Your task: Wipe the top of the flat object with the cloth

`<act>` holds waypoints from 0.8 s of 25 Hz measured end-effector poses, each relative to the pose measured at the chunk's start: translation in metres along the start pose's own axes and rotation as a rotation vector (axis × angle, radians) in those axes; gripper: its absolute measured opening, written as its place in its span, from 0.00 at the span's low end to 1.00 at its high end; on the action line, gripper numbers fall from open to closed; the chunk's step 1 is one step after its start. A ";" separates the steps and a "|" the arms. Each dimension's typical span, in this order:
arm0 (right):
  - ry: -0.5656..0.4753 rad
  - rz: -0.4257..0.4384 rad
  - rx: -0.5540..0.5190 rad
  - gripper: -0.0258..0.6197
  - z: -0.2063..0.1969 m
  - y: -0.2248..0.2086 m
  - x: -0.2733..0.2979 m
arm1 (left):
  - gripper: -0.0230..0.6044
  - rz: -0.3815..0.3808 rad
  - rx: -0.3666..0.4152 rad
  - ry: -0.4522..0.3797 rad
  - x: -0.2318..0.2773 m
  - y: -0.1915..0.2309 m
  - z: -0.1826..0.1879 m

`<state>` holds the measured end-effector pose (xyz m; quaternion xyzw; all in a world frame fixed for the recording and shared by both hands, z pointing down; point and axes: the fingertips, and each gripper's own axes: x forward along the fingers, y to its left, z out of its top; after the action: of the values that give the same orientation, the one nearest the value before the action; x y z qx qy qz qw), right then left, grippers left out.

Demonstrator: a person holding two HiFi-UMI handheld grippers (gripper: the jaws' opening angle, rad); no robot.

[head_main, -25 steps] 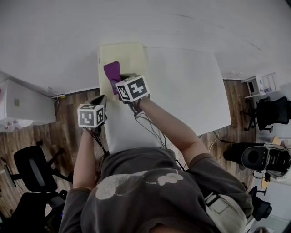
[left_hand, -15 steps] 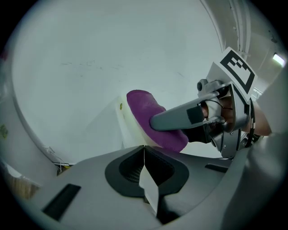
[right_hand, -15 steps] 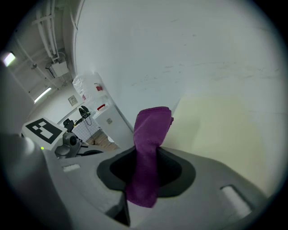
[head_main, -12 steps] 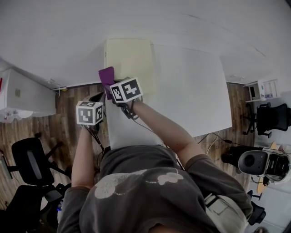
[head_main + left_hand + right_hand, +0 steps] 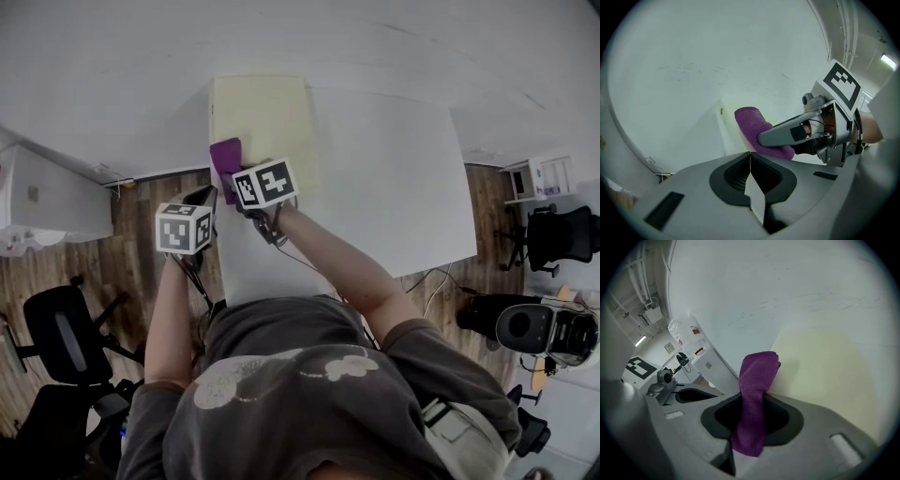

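Observation:
A pale yellow flat board (image 5: pixel 267 122) lies on the white table (image 5: pixel 394 187) at its far left corner. My right gripper (image 5: pixel 239 178) is shut on a purple cloth (image 5: pixel 225 155), which rests at the board's near left edge. In the right gripper view the purple cloth (image 5: pixel 757 390) runs up between the shut jaws and folds onto the board (image 5: pixel 825 366). My left gripper (image 5: pixel 204 199) hangs just left of the table, shut with nothing in it. From the left gripper view the cloth (image 5: pixel 754 126) and the right gripper (image 5: pixel 787 136) show ahead.
A white cabinet (image 5: pixel 47 211) stands to the left over the wooden floor (image 5: pixel 122 272). Black office chairs (image 5: pixel 66 347) are at lower left, another chair (image 5: pixel 562 234) and shelving at right. Cables (image 5: pixel 309 258) trail from the right gripper along the arm.
The right gripper has dragged the cloth from the board's middle-left toward its near left edge, then nudged it slightly forward again. The left gripper has stayed beside the table.

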<state>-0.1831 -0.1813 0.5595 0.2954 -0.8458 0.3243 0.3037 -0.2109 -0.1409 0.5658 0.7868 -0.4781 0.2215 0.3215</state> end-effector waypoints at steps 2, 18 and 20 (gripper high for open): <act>-0.005 -0.006 0.018 0.22 -0.002 -0.006 -0.004 | 0.04 -0.004 0.010 0.000 0.002 -0.003 0.003; -0.045 -0.062 0.128 0.22 -0.019 -0.072 -0.045 | 0.04 -0.003 0.035 0.043 0.025 -0.021 0.004; -0.049 -0.070 0.138 0.22 -0.021 -0.080 -0.050 | 0.04 -0.002 0.031 0.044 0.025 -0.021 0.004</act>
<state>-0.0883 -0.1996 0.5662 0.3527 -0.8179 0.3636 0.2728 -0.1807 -0.1518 0.5732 0.7869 -0.4667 0.2459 0.3201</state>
